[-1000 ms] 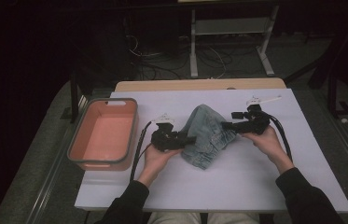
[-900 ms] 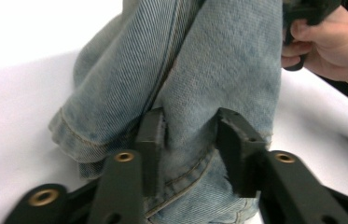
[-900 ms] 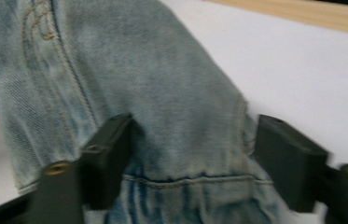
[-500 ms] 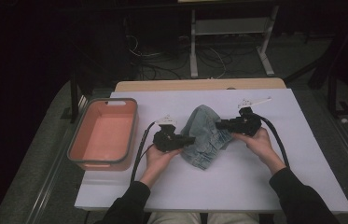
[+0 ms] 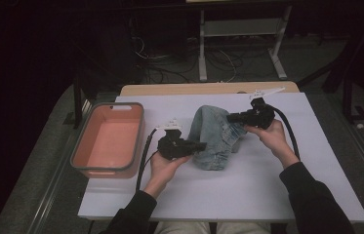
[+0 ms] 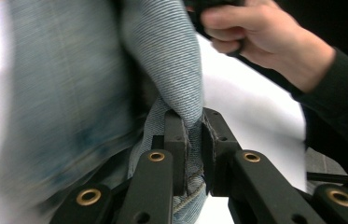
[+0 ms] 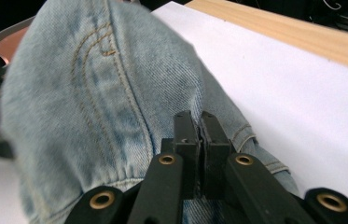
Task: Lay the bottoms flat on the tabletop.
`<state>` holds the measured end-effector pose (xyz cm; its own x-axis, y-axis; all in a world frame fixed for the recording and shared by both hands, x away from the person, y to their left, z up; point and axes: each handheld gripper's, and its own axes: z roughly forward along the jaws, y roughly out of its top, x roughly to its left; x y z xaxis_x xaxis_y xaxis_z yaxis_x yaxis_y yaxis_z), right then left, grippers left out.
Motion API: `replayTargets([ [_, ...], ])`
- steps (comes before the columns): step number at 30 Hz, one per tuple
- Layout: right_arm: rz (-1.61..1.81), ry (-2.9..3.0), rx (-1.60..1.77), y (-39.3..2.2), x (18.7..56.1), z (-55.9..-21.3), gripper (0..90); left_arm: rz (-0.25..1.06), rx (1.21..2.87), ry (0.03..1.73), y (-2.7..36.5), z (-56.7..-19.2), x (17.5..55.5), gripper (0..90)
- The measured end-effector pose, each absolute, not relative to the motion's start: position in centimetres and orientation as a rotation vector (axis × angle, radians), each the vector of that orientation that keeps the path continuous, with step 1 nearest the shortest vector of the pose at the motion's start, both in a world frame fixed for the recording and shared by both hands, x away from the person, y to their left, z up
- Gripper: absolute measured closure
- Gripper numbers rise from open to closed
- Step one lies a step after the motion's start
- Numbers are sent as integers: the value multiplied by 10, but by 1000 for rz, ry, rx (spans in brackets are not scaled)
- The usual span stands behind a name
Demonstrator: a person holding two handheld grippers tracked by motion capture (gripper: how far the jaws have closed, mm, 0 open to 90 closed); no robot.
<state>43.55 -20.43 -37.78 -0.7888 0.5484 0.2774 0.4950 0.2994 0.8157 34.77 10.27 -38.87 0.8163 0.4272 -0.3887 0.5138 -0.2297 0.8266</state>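
**Denim pinched at two sides, ready to be lifted and spread**

The jeans (image 5: 216, 137) lie bunched in a rounded heap near the middle of the white table (image 5: 267, 195), between the two hands, with most of the cloth resting on the surface. They appear to be held at two opposite edges so that the garment can be pulled up and opened out, rather than dragged as a lump; that is a judgement from the paired grip, not something shown.

The left tongs (image 6: 193, 135) have just been closing and are now clamped on a fold of the denim: in the left gripper view the two black jaws stand nearly together with a seamed edge caught between them. The right tongs (image 7: 200, 133) have likewise just been closing and grip the far side of the heap, with only a thin layer of cloth between the jaws. That layer is probably a hem, though the seam is hard to make out there.

In the high view the left hand (image 5: 162, 165) comes in low, its tongs pointing level toward the right, at the near lower edge of the cloth. The right hand (image 5: 272, 136) sits farther back, its tongs pointing left into the upper edge.

A pink tub (image 5: 109, 141) stands well apart on the left side of the table.
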Motion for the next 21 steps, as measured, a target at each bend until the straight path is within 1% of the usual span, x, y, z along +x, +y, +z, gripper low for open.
replayTargets([
  [7, 1436, 2545, 911, -184, 454, -360, 871, -99, 1847, 657, 87, -373, 351, 816],
  [12, 1463, 2560, 895, -179, 465, -357, 870, -86, 1869, 629, 74, -361, 356, 815],
  [16, 1482, 2564, 918, -177, 472, -365, 870, -85, 1883, 642, 66, -363, 363, 814],
  [21, 1483, 2560, 998, -181, 480, -388, 865, -58, 1946, 676, 55, -377, 369, 812],
])
